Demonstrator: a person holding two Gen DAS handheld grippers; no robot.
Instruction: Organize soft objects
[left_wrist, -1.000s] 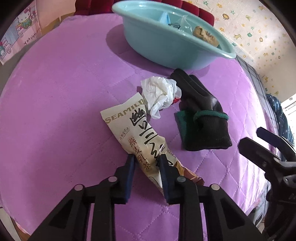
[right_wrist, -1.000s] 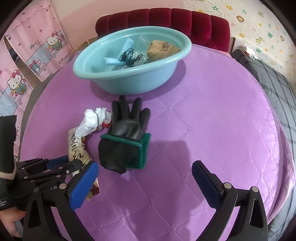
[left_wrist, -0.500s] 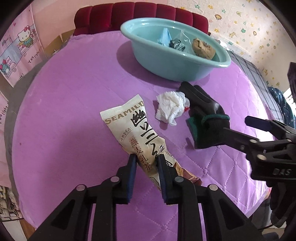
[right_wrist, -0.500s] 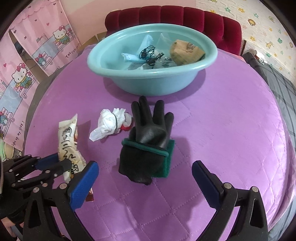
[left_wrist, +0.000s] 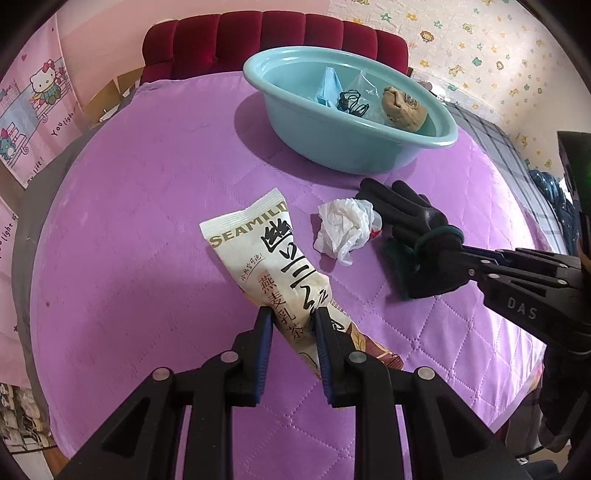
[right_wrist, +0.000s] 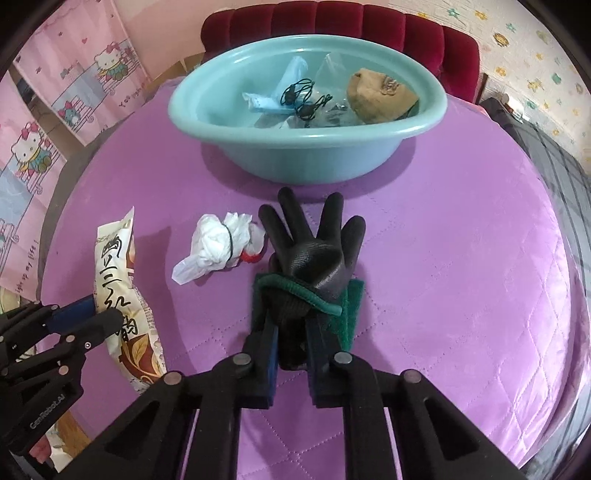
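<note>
Near the table's far edge we see the basin holding a blue mask, black cord and brown lump, while our left gripper clamps the packet and our right gripper pinches the glove's cuff mid-table.

Glossy rubbery glove — quilted satin tablecloth.

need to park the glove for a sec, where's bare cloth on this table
Bare purple cloth lies wide open to the right of the black glove, out to the table edge. In the left wrist view there is also a bare stretch left of the snack packet. It is crowded between packet, crumpled bag, glove and basin.
</note>
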